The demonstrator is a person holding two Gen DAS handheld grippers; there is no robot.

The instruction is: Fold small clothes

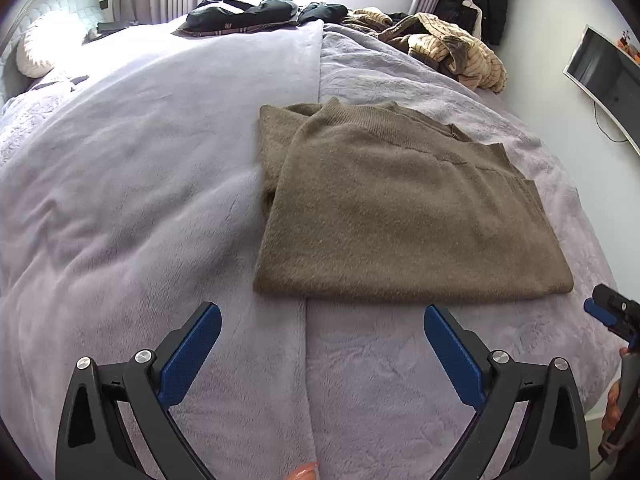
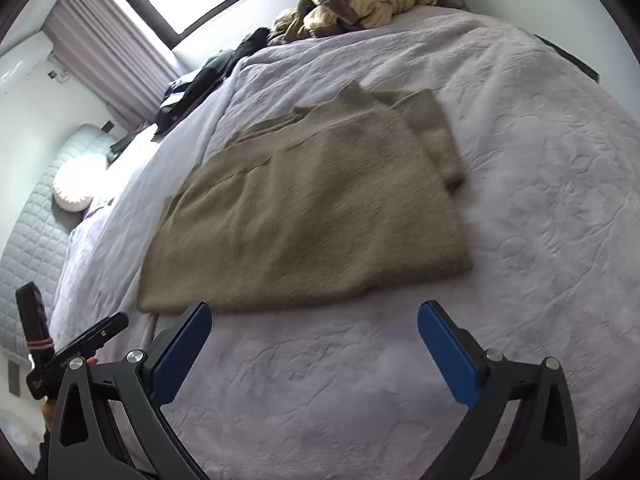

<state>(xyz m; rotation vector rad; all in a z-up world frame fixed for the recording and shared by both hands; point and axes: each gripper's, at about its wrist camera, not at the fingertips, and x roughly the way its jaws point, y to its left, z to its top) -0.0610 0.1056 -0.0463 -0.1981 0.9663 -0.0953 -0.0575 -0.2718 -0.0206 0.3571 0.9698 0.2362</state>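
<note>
Now I have both tools released: my left hand-held gripper [image 1: 322, 354] stands wide apart with only bedspread between its pads, and my right hand-held gripper [image 2: 314, 352] is spread the same way, grasping nothing. The brown sweater [image 1: 400, 216] lies folded into a rough rectangle in the centre of each frame, flat on the lilac bed [image 1: 140, 200], its near folded edge just above my fingertips. I judge this fold finished. At the upper right of the left view waits a heap of striped clothes [image 1: 448, 46], likely next; dark garments [image 1: 244, 12] sit at top centre.
</note>
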